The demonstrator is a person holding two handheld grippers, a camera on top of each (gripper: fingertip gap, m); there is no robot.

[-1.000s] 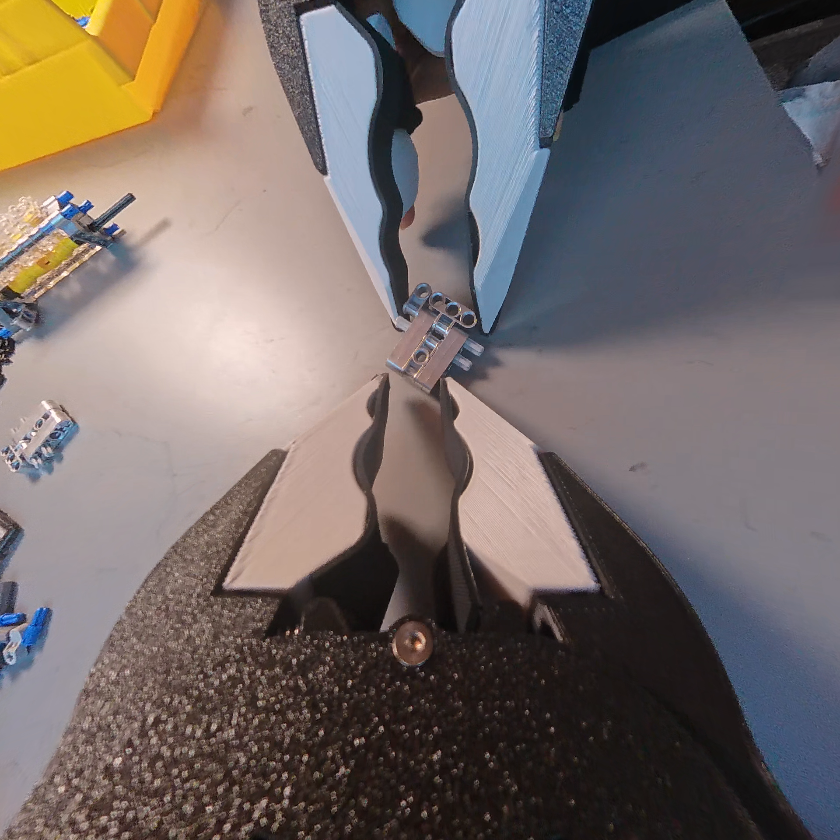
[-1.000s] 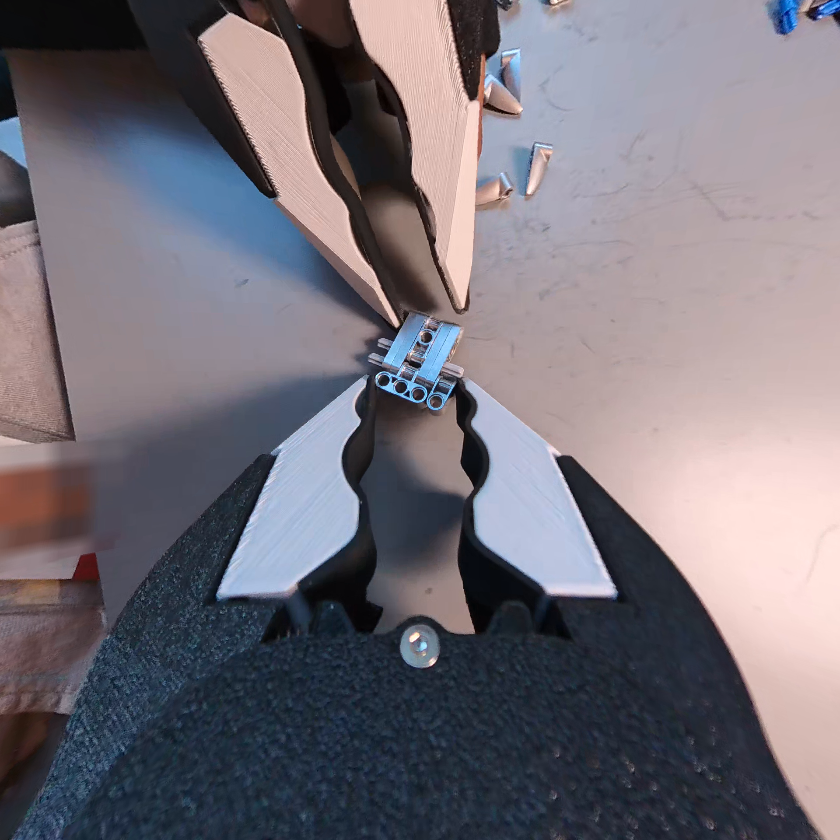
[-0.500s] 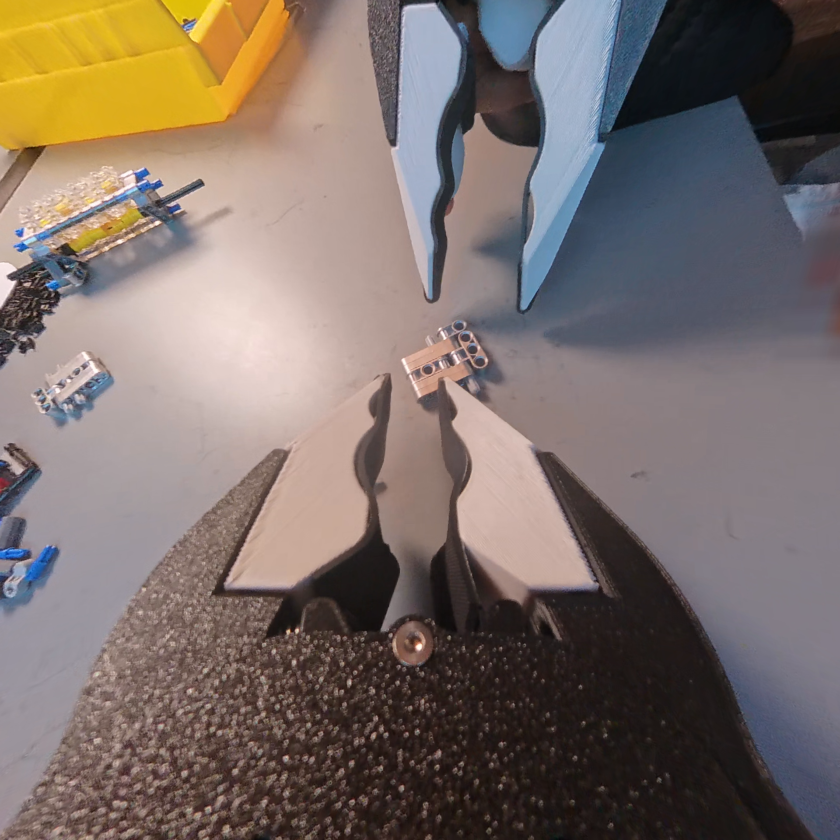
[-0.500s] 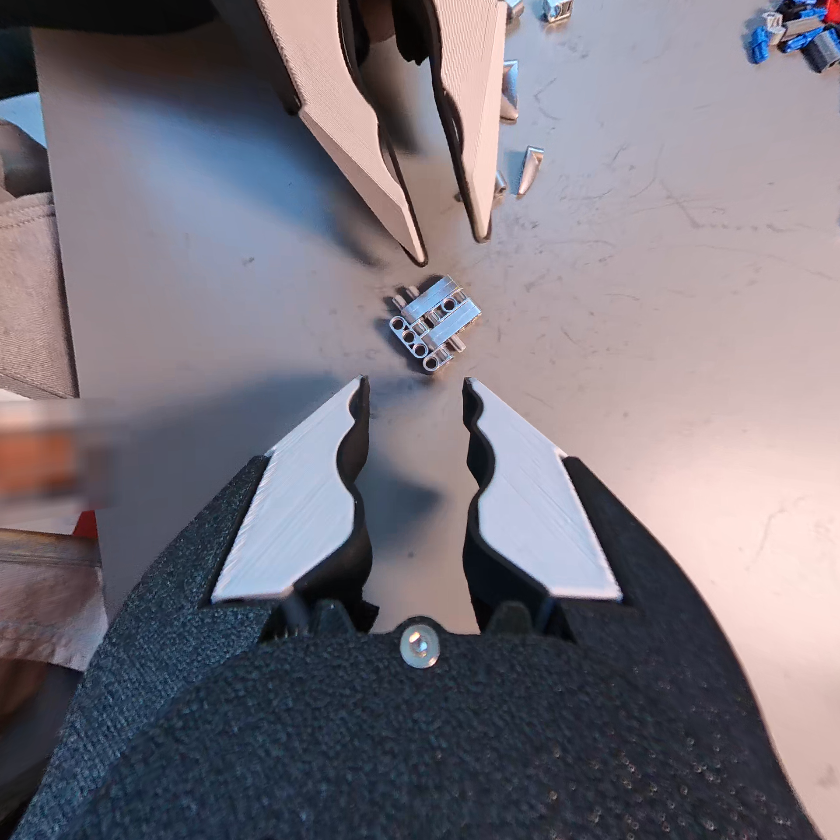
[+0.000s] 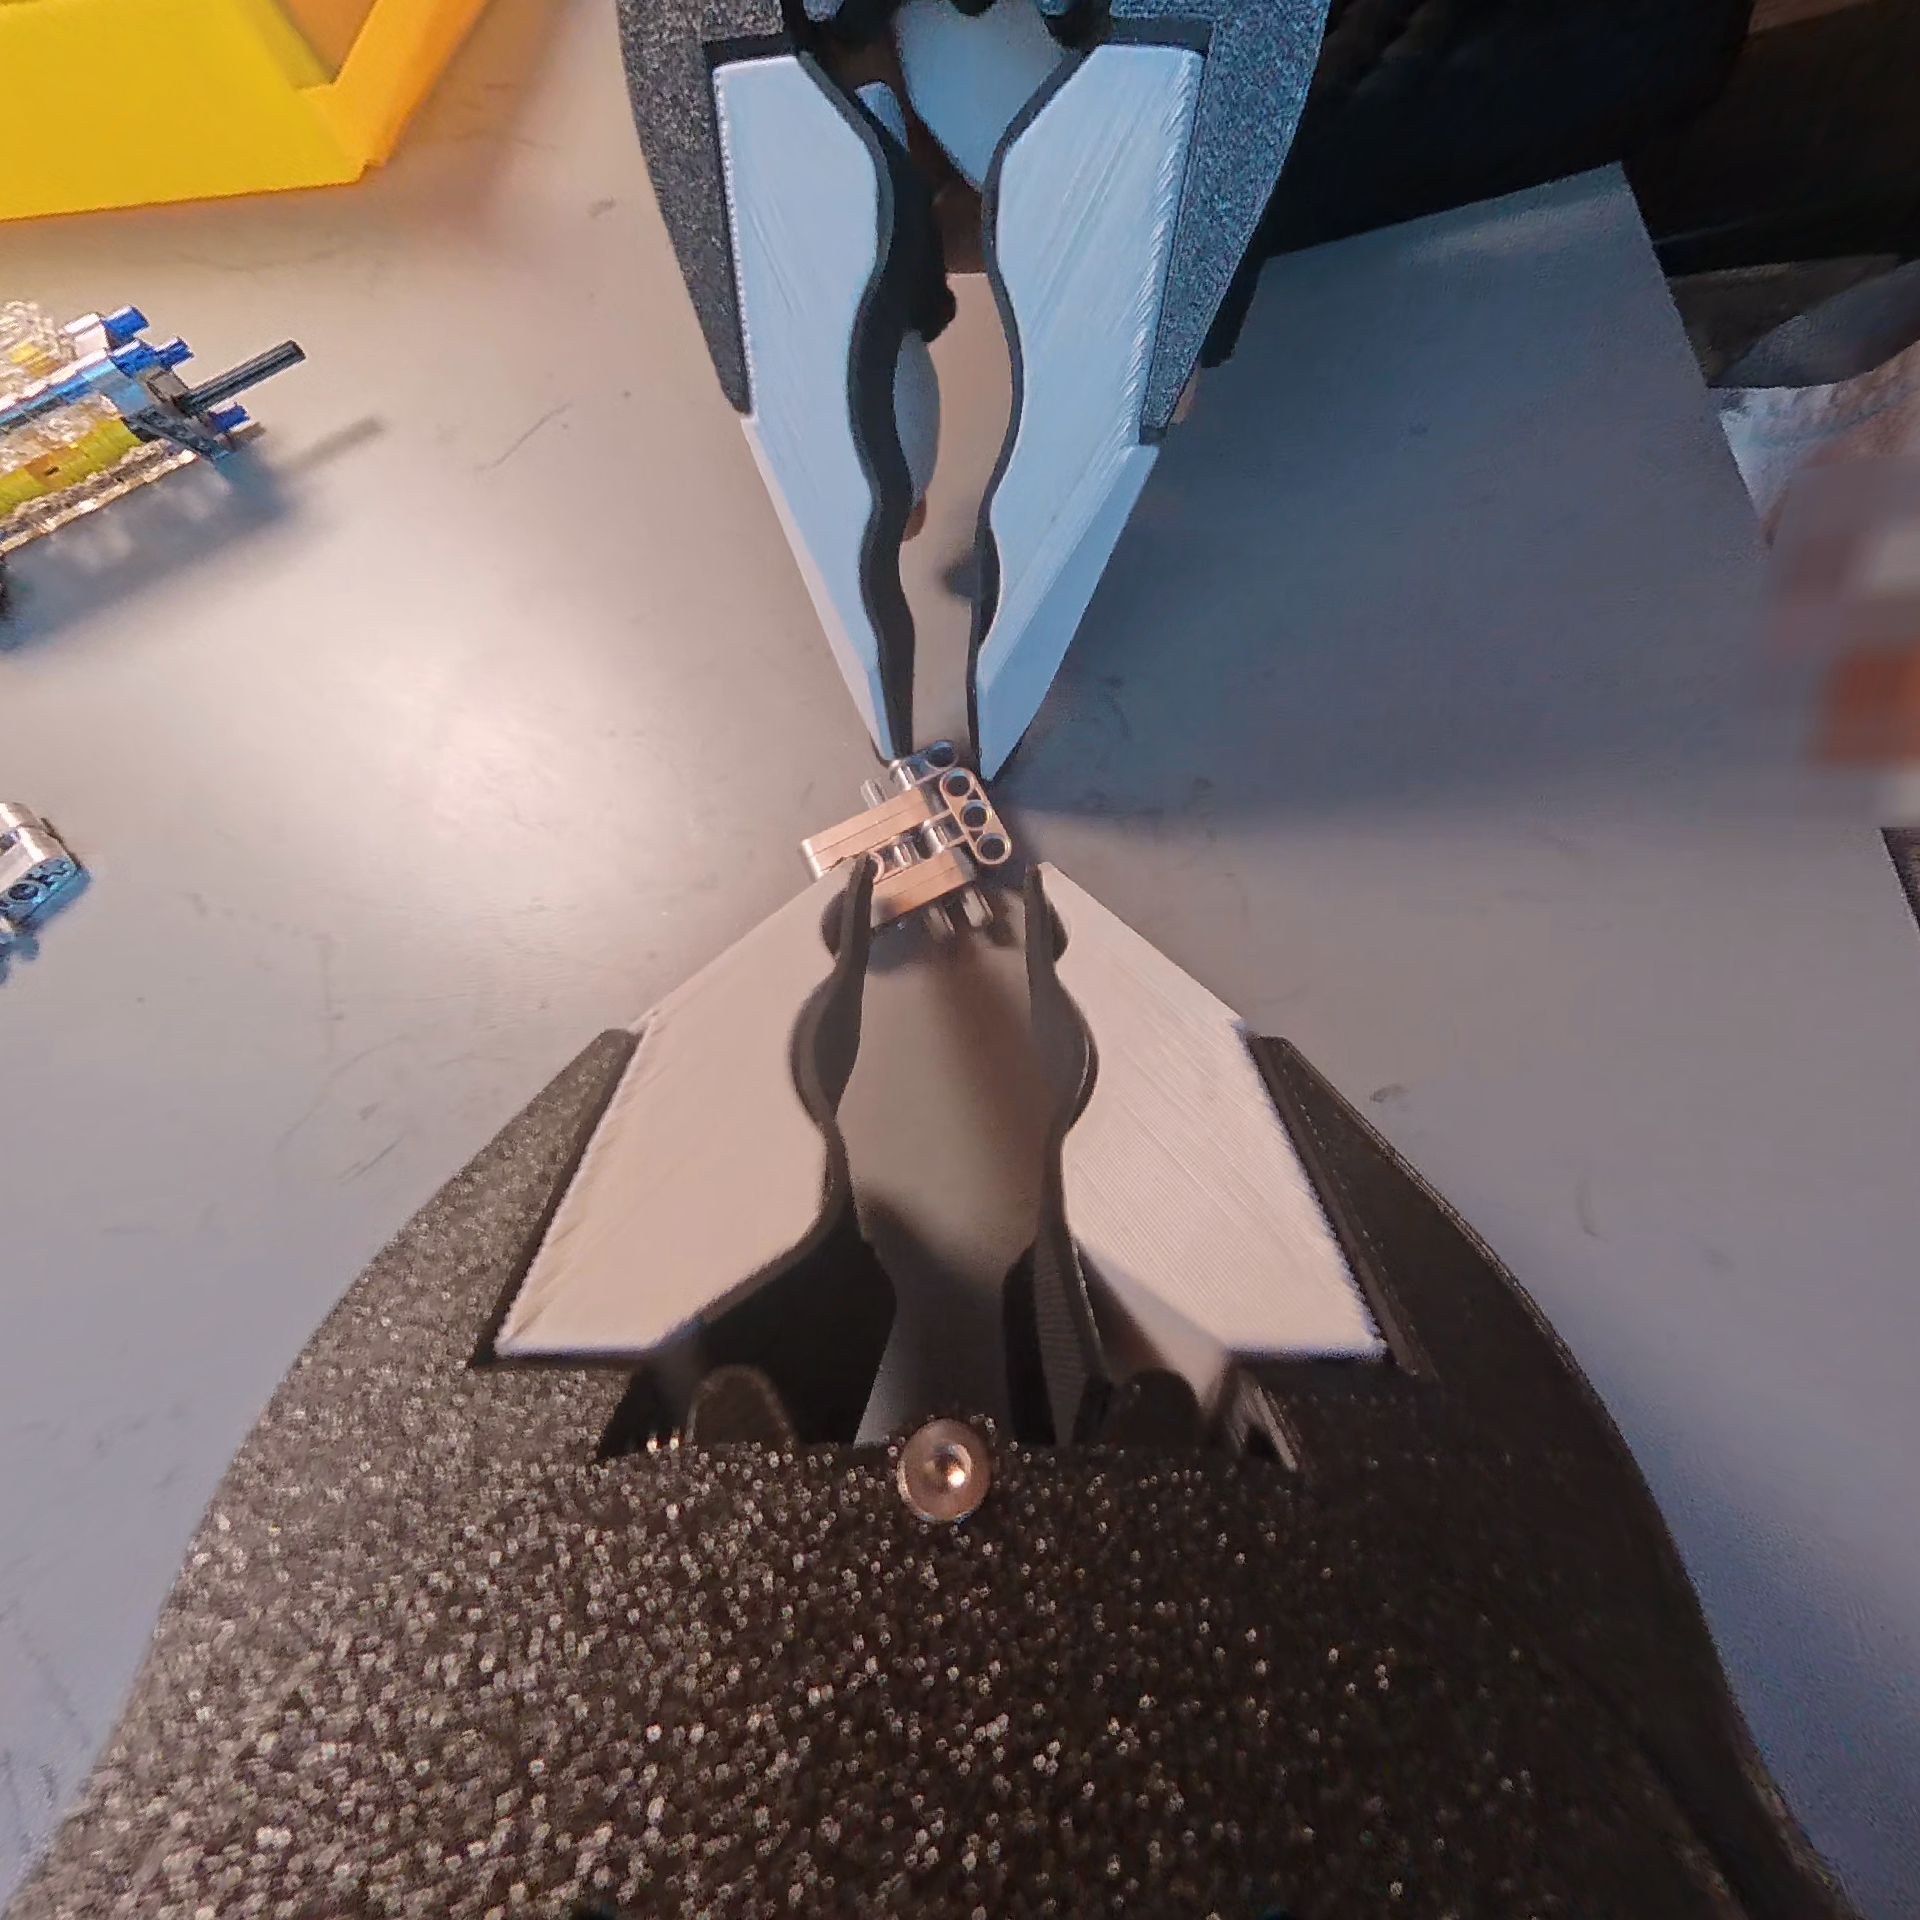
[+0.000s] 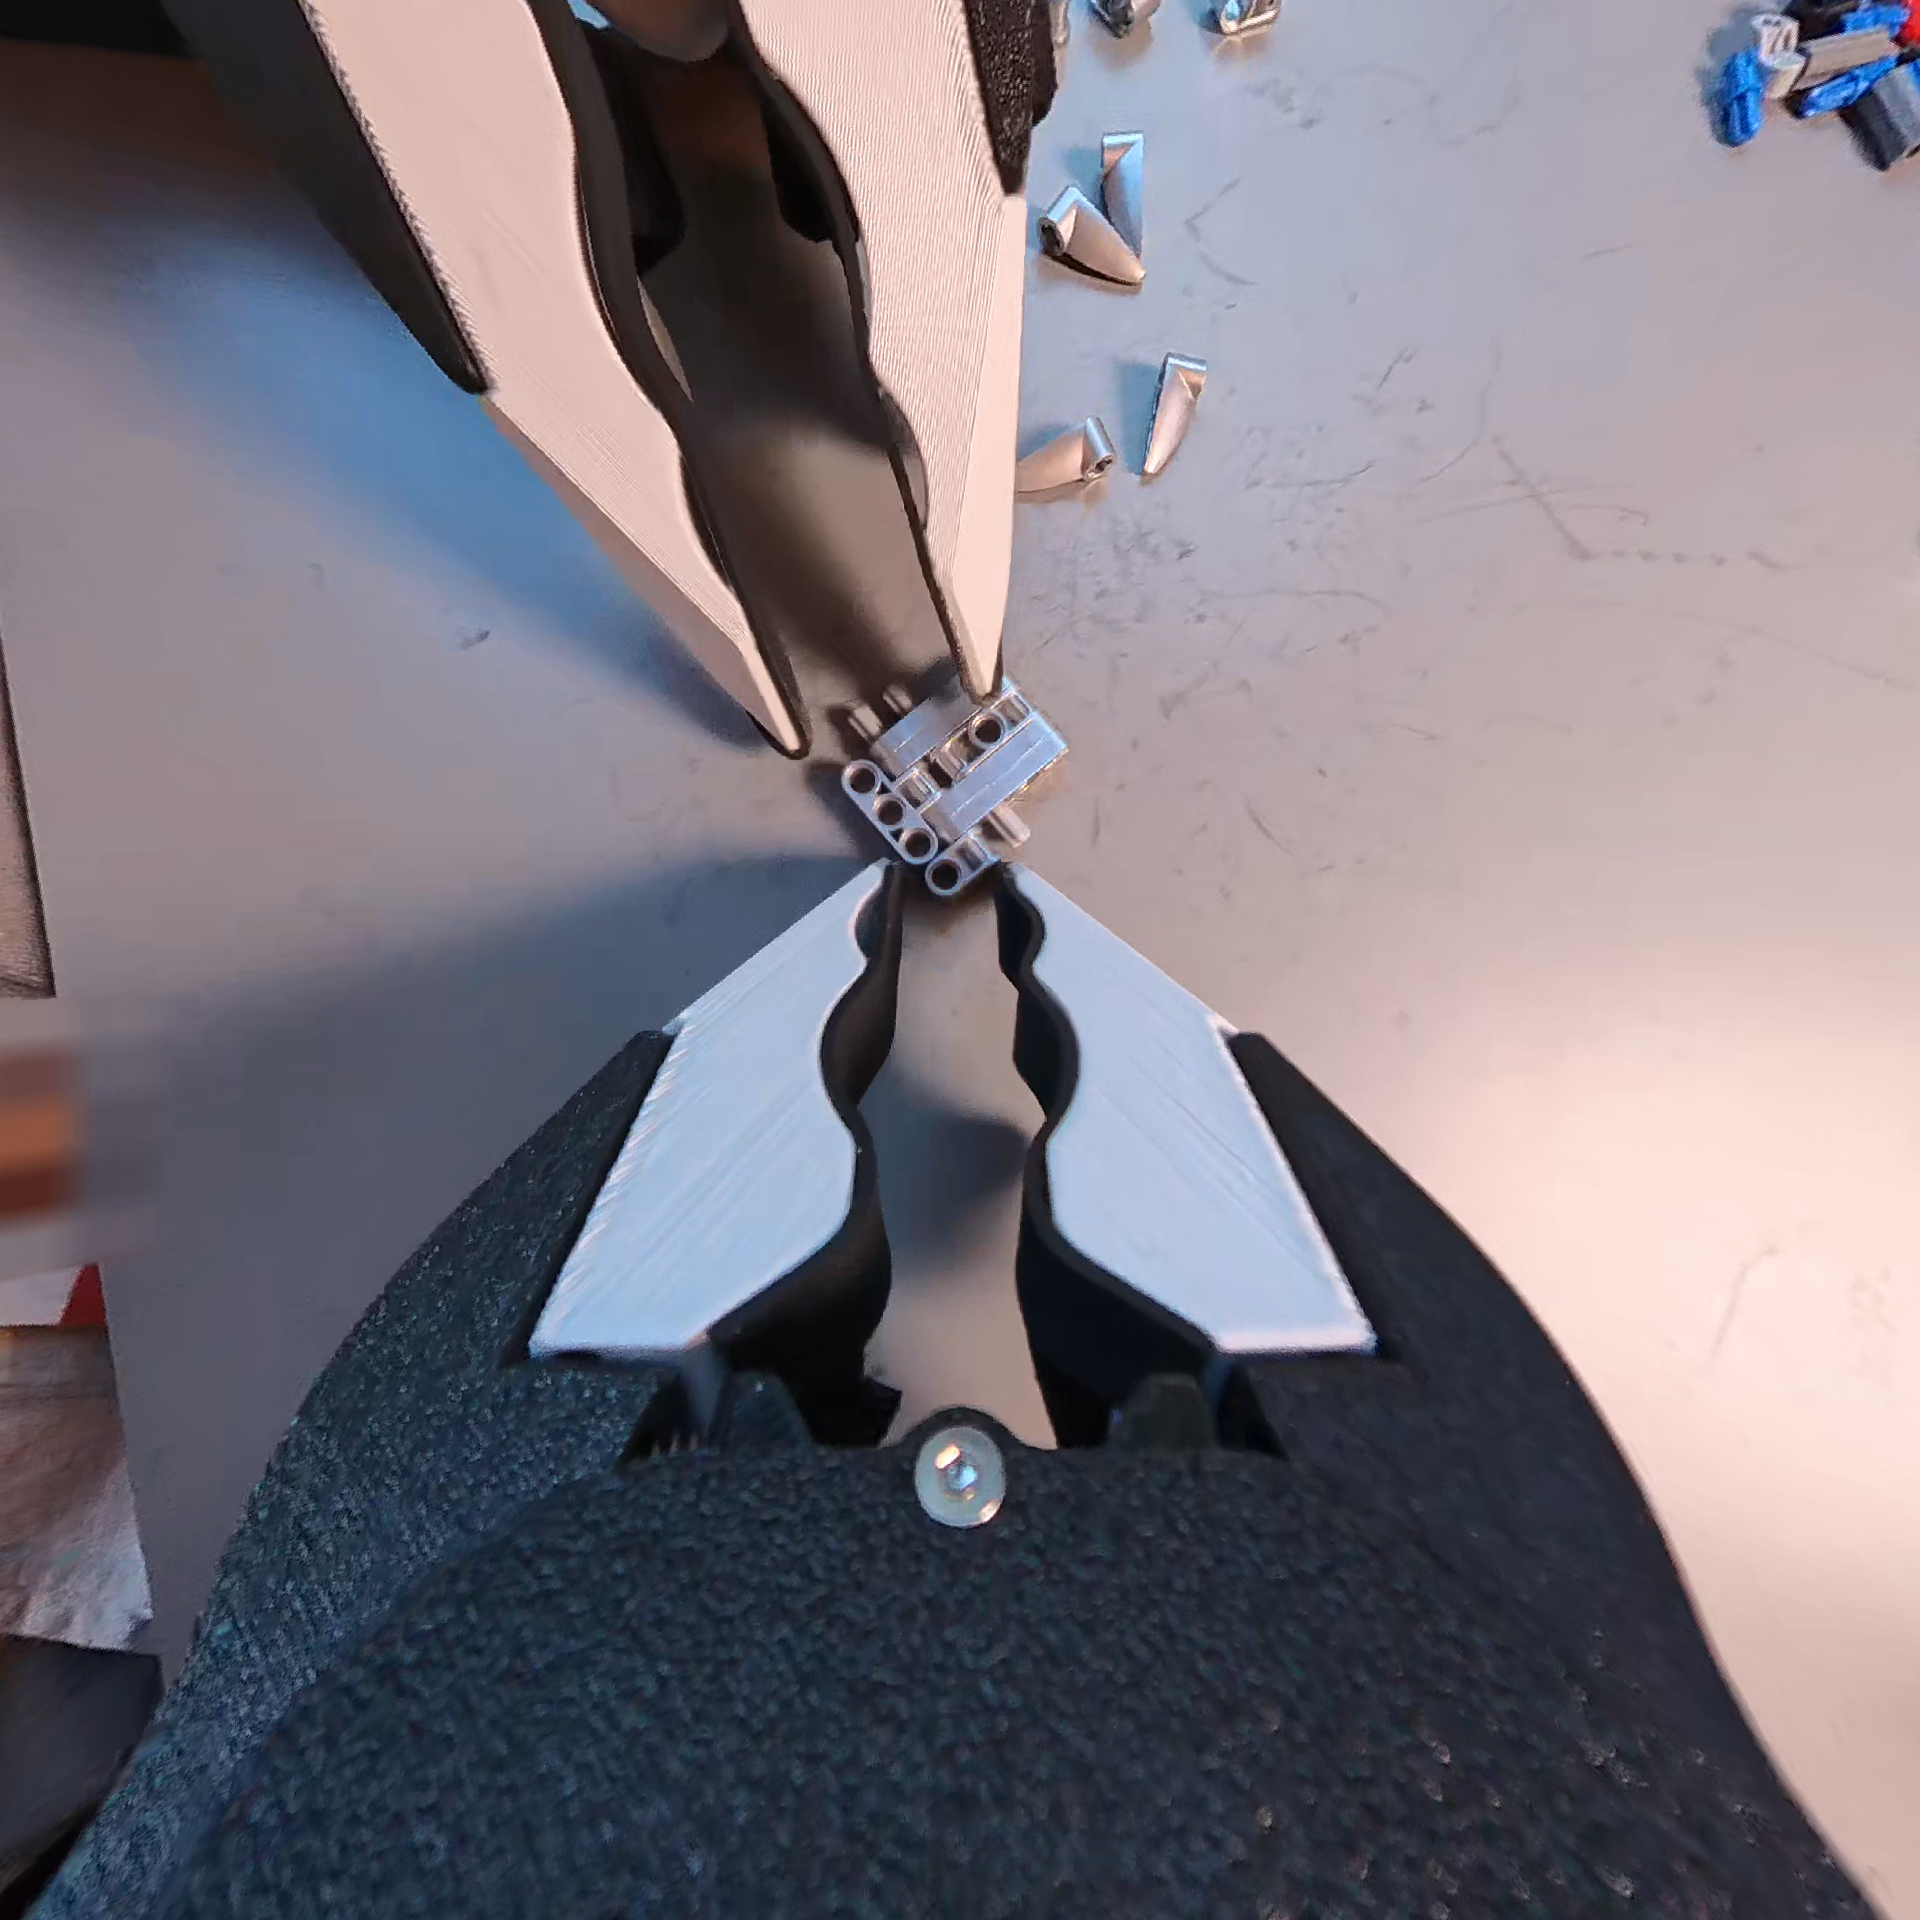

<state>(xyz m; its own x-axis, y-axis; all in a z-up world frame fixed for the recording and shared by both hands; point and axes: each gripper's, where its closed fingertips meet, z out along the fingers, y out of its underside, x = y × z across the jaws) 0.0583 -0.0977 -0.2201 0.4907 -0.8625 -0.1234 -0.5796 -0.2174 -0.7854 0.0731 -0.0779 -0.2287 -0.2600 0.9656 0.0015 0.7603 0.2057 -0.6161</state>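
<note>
**Left and right wrist views.** A small grey beam-and-pin assembly (image 5: 914, 831) (image 6: 951, 795) lay flat on the grey worktop (image 5: 416, 675) (image 6: 1455, 727), between two tools that met it from opposite ends.

In the left wrist view, the left tool (image 5: 940, 883) reached in from 6 o'clock. Its fingertips (image 5: 854, 883) straddled the near end of the assembly and its jaws stood apart. In the right wrist view this tool (image 6: 888, 717) came down from 12 o'clock. One tip touched the far corner of the assembly, and the other stood just clear of it, so no clamp was shown.

The right tool (image 6: 945, 878) (image 5: 940, 753) stood at the opposite end with its jaws drawn to a narrow gap around the tip of one holed beam. Whether its pads pressed on the beam cannot be told from either view.

The assembly appeared whole, with its beams joined by pins, and neither view showed it lifted off the worktop.

In the left wrist view:
- A yellow box (image 5: 208, 104) stood at 10 o'clock.
- A partly built clear, blue and yellow model (image 5: 94, 405) lay at 9 o'clock, well apart from the tools.
- A loose grey connector (image 5: 26, 862) lay below the model at the picture's edge.

In the right wrist view:
- Four grey curved wedge pieces (image 6: 1101, 229) lay at 1 o'clock, near the left tool.
- A cluster of blue parts (image 6: 1787, 73) lay farther off at 2 o'clock.
</note>
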